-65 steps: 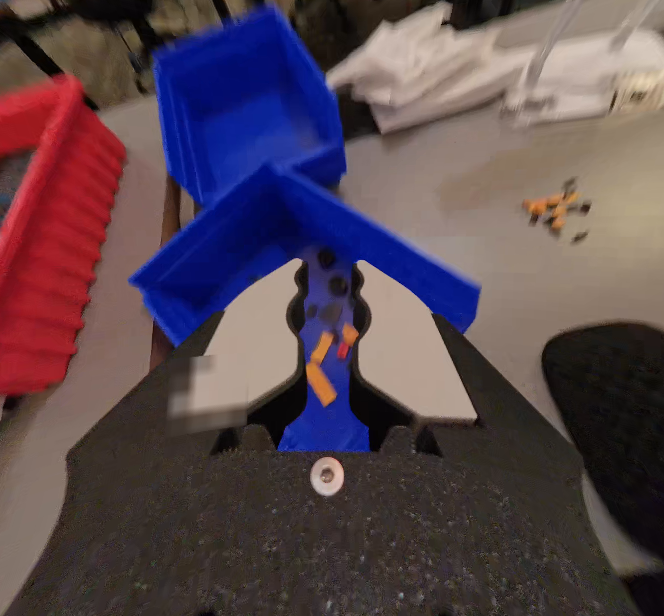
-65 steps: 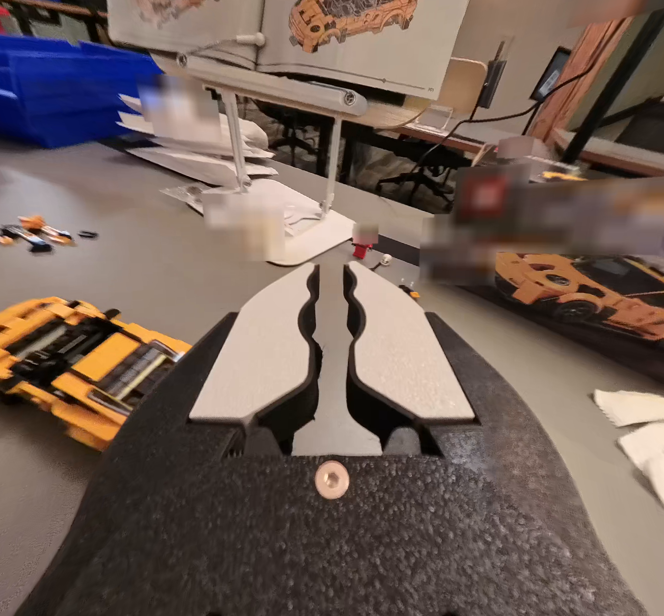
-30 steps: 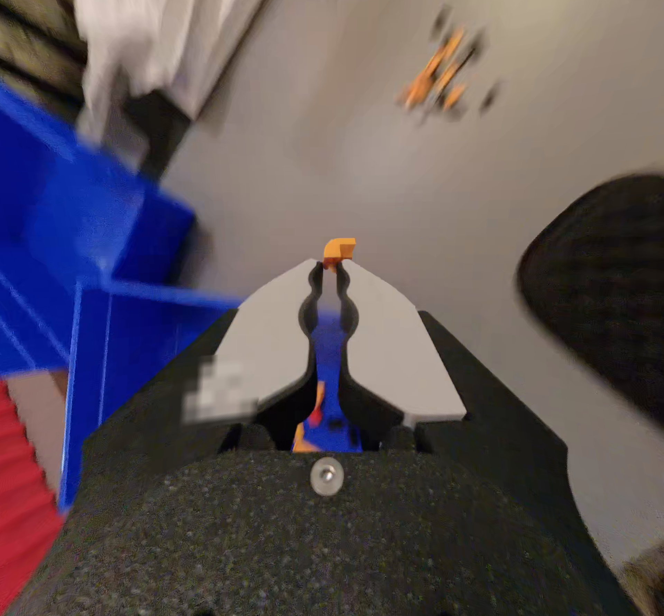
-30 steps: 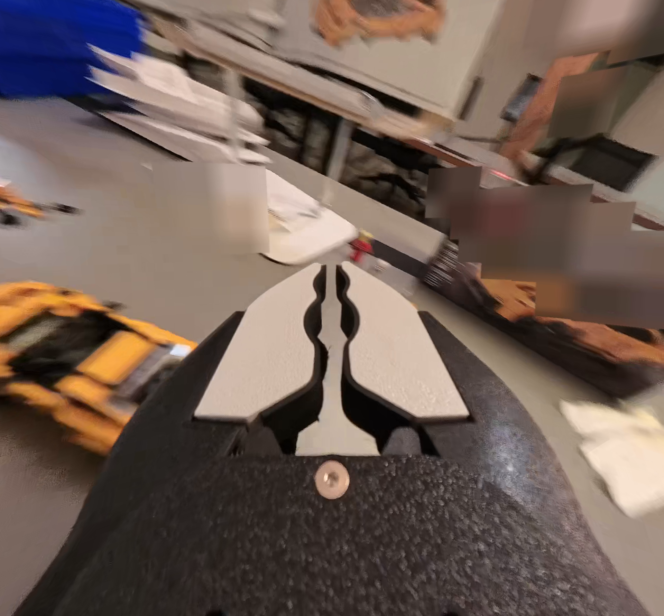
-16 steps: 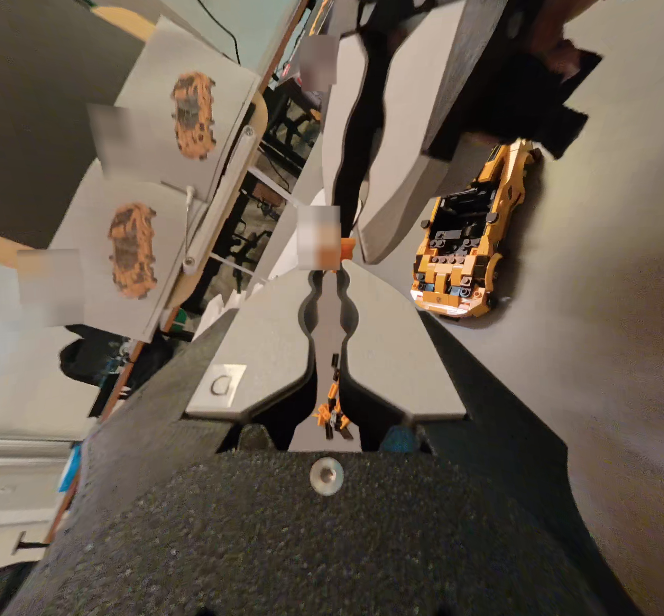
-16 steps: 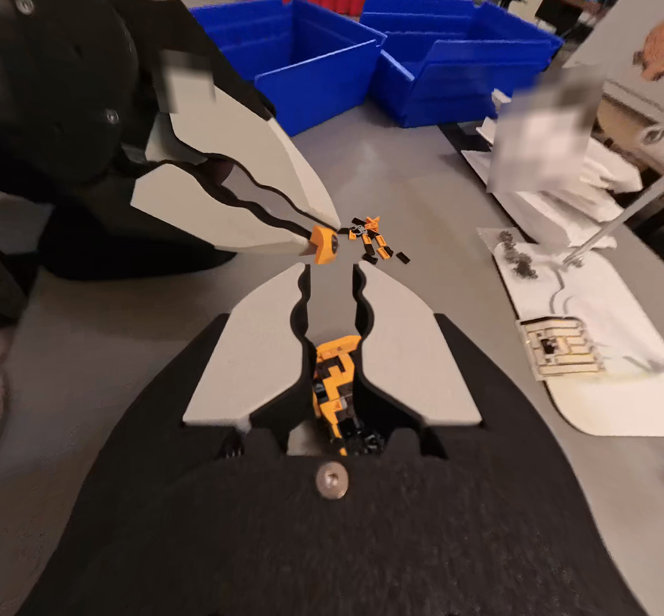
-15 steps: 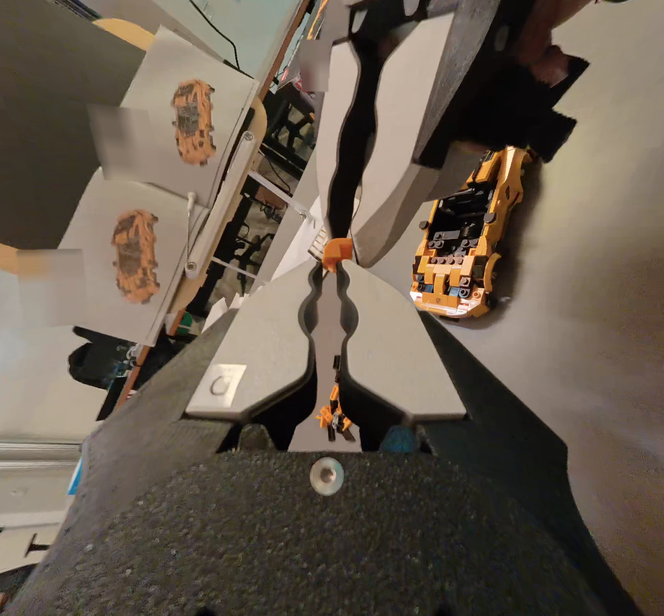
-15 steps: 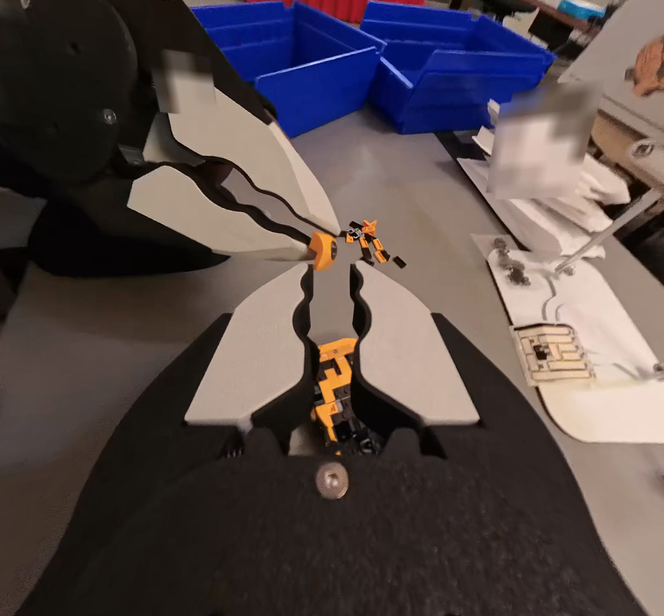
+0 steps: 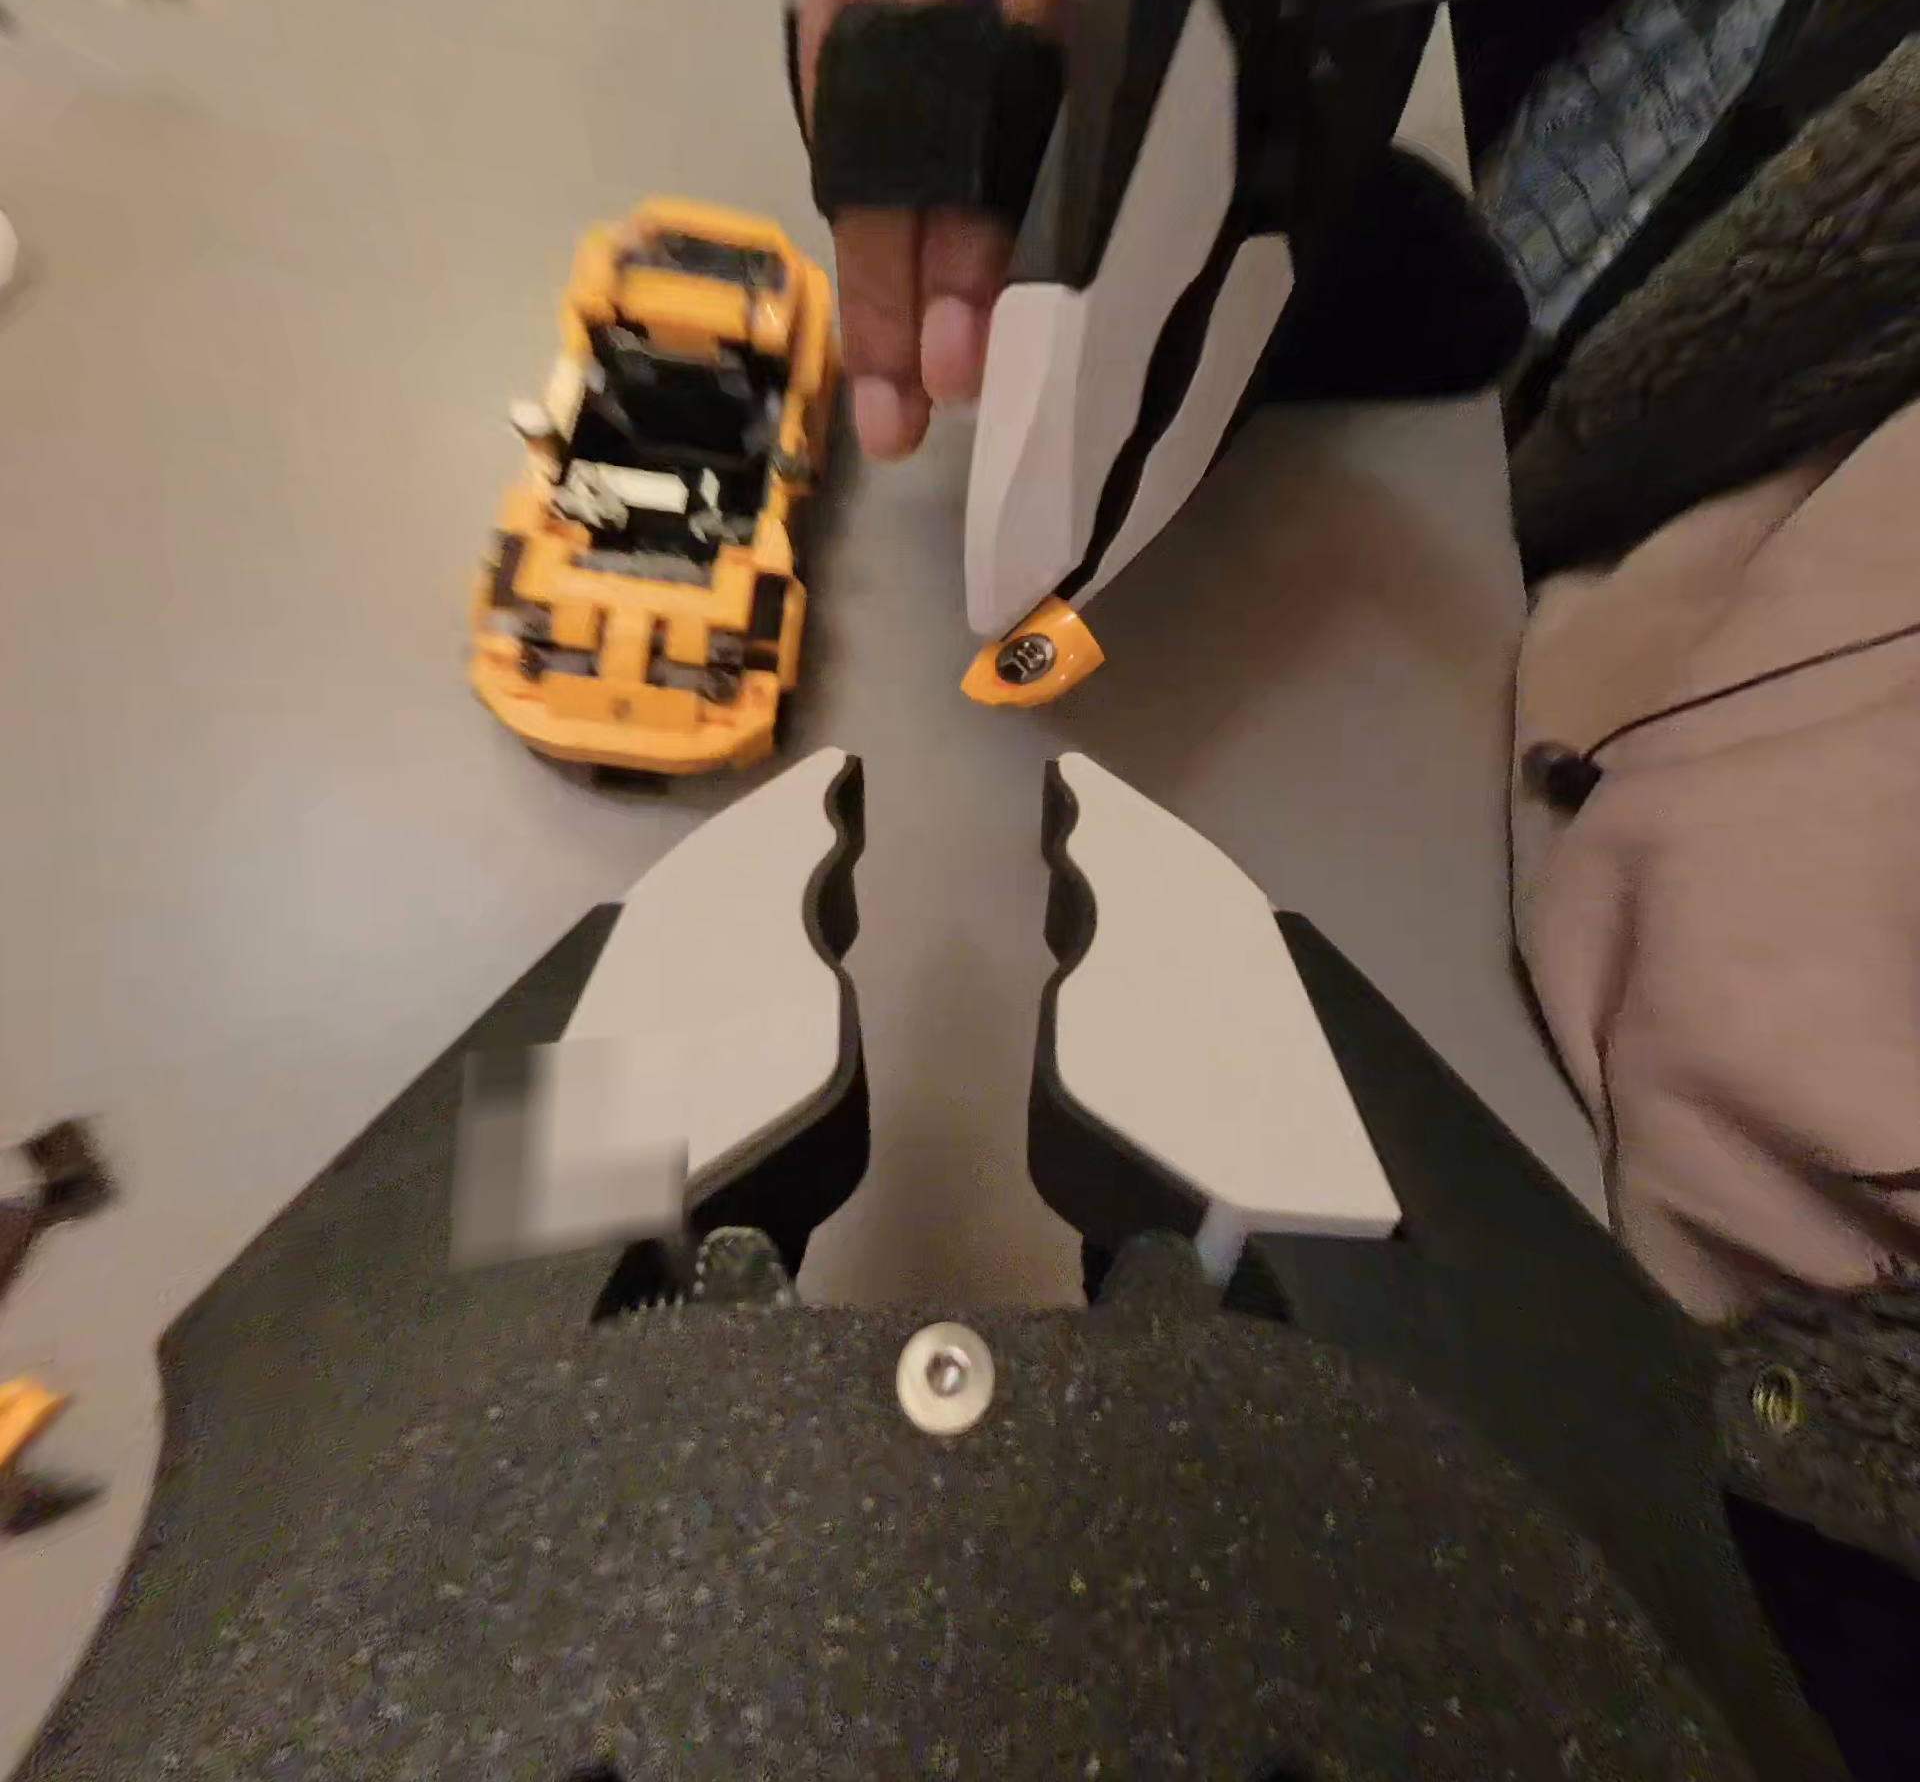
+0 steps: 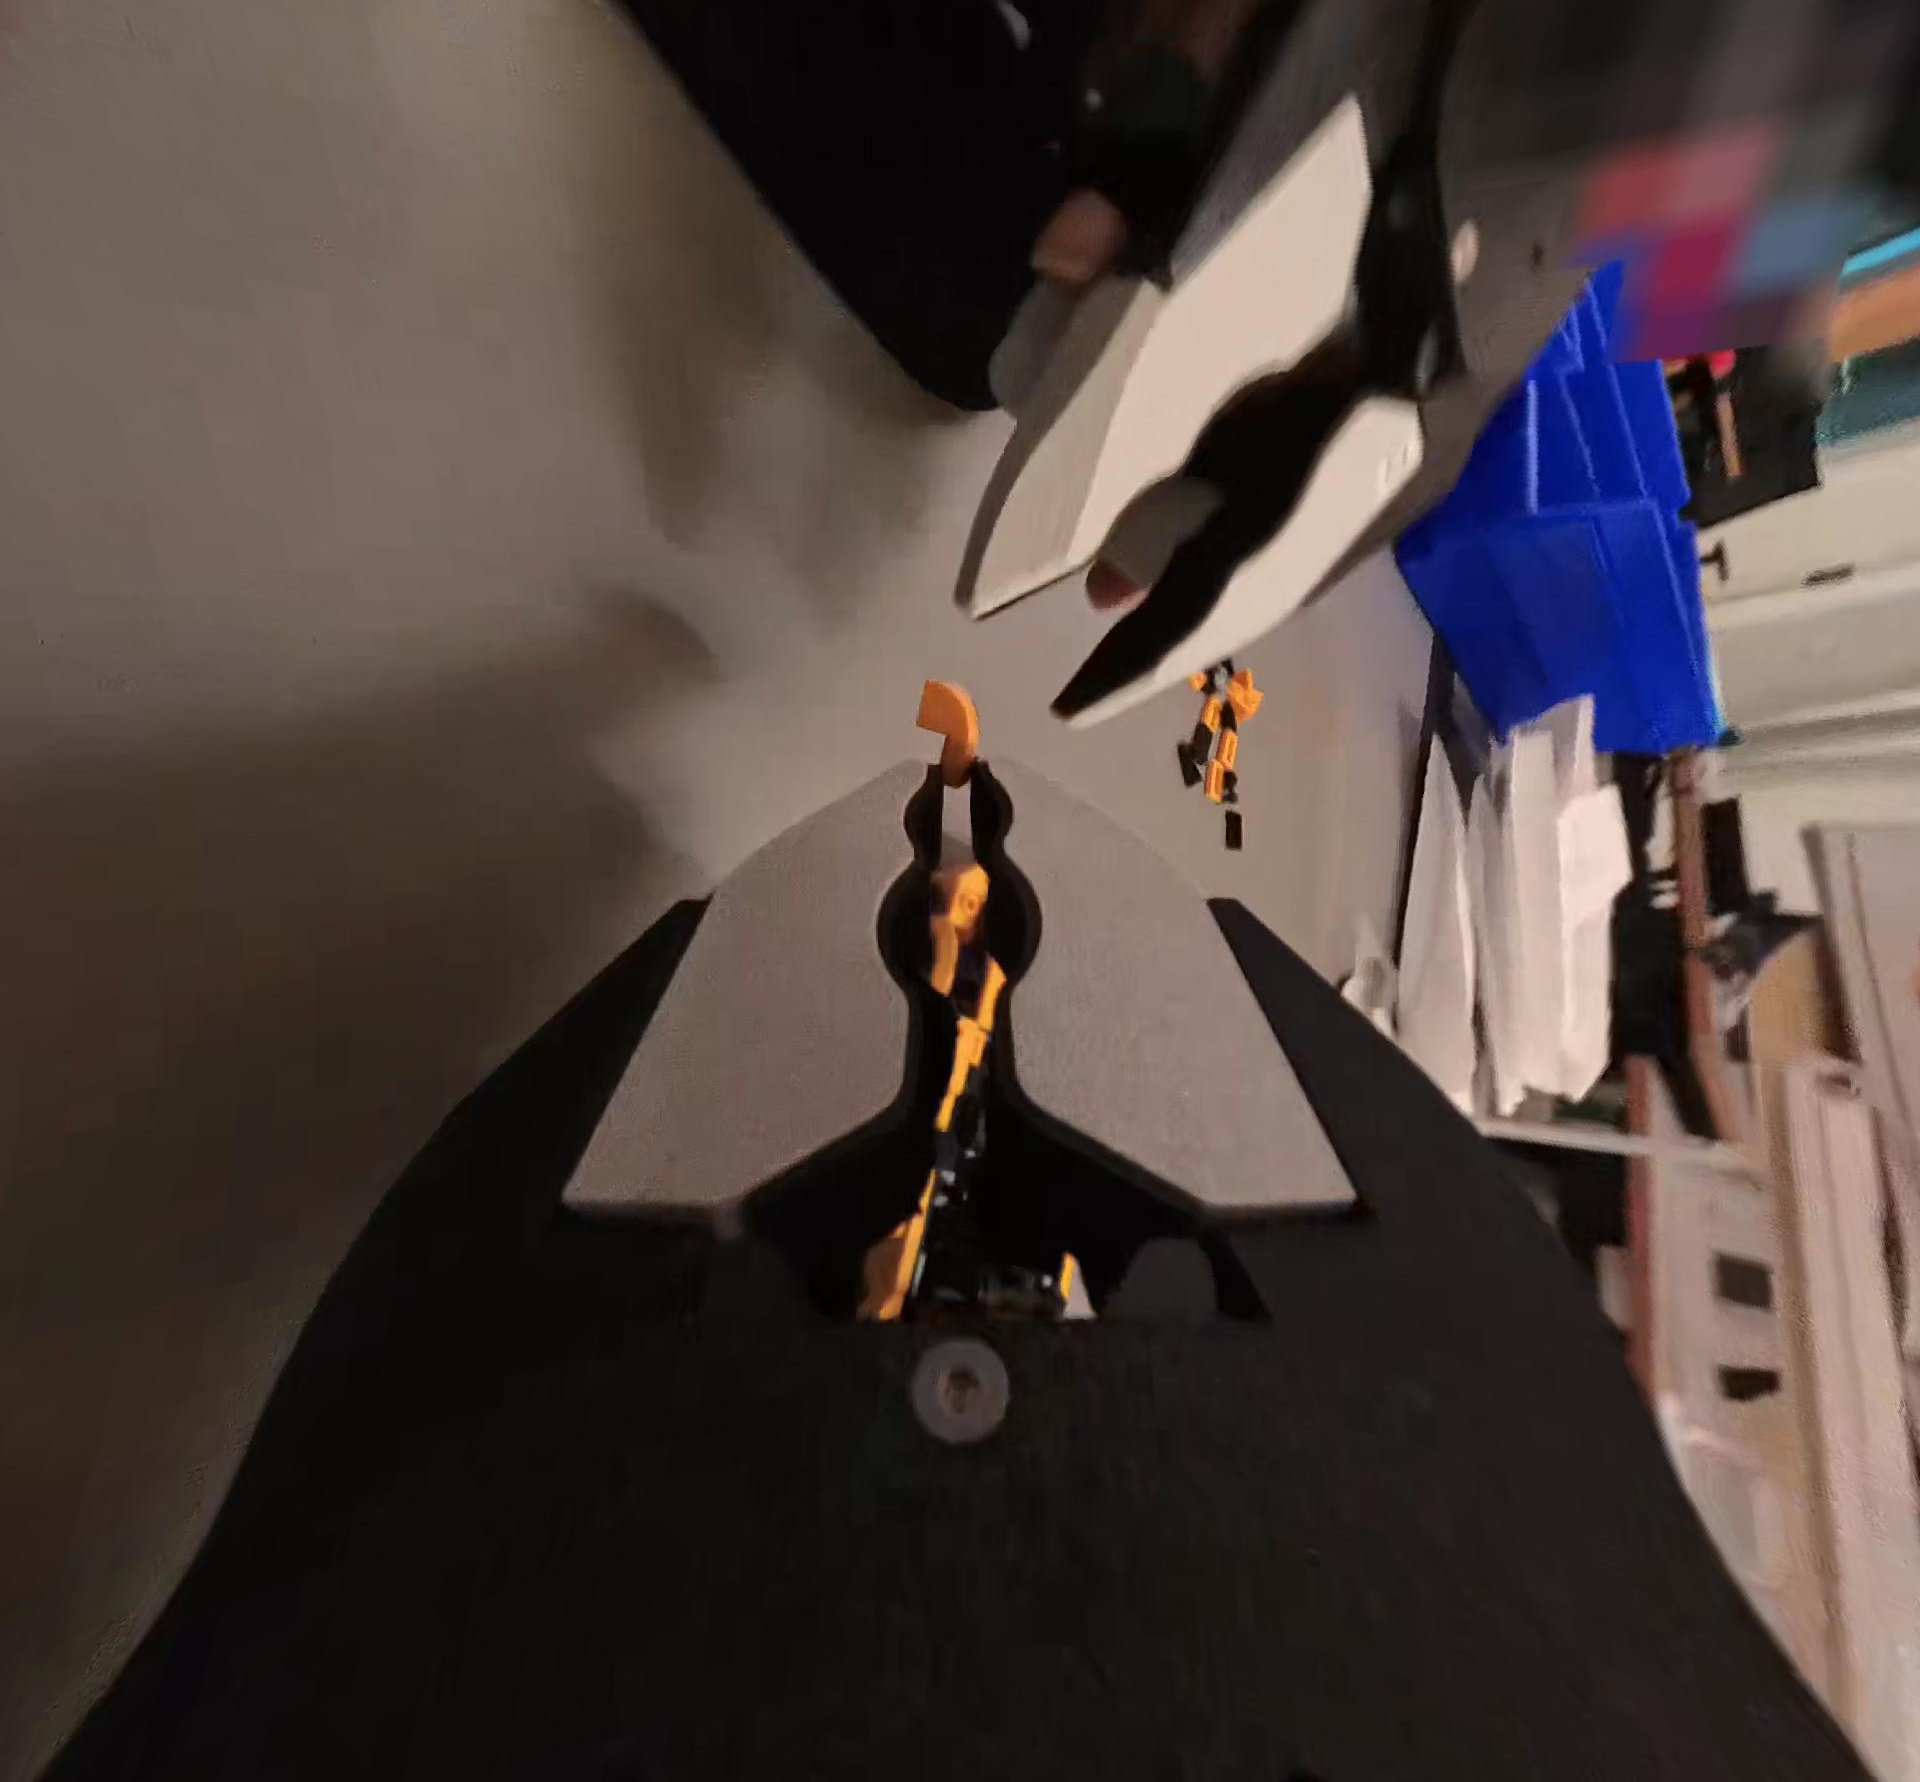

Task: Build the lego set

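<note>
Grey tabletop bears orange car; blue bins behind.

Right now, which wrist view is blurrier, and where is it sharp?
Right wrist view: darker, with a motion-smeared background and a soft small orange curved lego piece. Left wrist view: brighter, that piece crisp, the partly built orange lego car slightly soft, edges smeared.

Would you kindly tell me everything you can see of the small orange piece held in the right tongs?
The orange piece is a small glossy plastic wedge with a curved, sloped top and a dark round emblem on one face. The right tongs pinch it by one end at their very tips, so most of it juts out past them. It hangs in the air above the grey table, apart from the car; nothing else touches it.
</note>
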Tool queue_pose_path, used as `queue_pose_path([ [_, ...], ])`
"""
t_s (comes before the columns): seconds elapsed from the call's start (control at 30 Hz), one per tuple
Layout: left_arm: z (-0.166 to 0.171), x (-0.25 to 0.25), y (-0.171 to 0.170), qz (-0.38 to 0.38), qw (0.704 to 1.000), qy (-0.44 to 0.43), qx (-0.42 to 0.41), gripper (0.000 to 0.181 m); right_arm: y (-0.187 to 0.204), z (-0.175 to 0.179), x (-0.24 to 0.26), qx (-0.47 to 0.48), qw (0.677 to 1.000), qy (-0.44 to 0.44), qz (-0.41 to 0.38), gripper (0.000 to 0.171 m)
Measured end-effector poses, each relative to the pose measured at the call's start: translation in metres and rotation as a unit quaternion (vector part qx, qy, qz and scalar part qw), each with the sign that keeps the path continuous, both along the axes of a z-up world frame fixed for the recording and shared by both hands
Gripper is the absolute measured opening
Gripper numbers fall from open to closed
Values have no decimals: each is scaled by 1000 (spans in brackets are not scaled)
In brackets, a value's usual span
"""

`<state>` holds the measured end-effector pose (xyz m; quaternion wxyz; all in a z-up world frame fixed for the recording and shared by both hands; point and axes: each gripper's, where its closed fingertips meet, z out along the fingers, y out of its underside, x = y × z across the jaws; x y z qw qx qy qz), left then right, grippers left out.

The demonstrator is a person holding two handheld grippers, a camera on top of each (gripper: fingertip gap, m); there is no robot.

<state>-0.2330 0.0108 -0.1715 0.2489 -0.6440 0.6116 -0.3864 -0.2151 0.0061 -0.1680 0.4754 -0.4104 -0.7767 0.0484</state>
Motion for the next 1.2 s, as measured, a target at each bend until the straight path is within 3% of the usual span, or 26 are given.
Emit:
queue_pose_path([
  [0.2,-40,7,-28,-108,991,75,-21,30,-8,-29,-11,75,993,-57,70,5],
  [0.33,-50,8,-23,-100,990,102,-8,19,-6,-39,-9,91,990,-70,83,5],
  [0.37,-53,8,-21,-95,989,111,-2,9,-1,-41,-7,95,990,-75,69,6],
  [0.4,-54,8,-19,-85,990,114,1,9,5,-44,-3,94,991,-82,52,14],
  [0.57,-55,9,-10,-26,990,135,30,9,12,-35,23,44,996,-72,-30,20],
  [0.8,-56,4,-10,0,986,158,59,22,22,-4,54,-81,979,56,-179,19],
  [0.9,-50,-14,-5,22,982,170,76,27,35,26,64,-137,948,171,-230,18],
  [1.0,-11,-49,6,92,987,115,68,23,54,62,87,-206,884,317,-277,20],
  [1.1,47,-127,41,222,967,57,110,10,82,77,126,-224,819,408,-335,27],
  [1.2,88,-238,81,362,916,66,158,0,107,77,158,-213,772,448,-397,28],
])
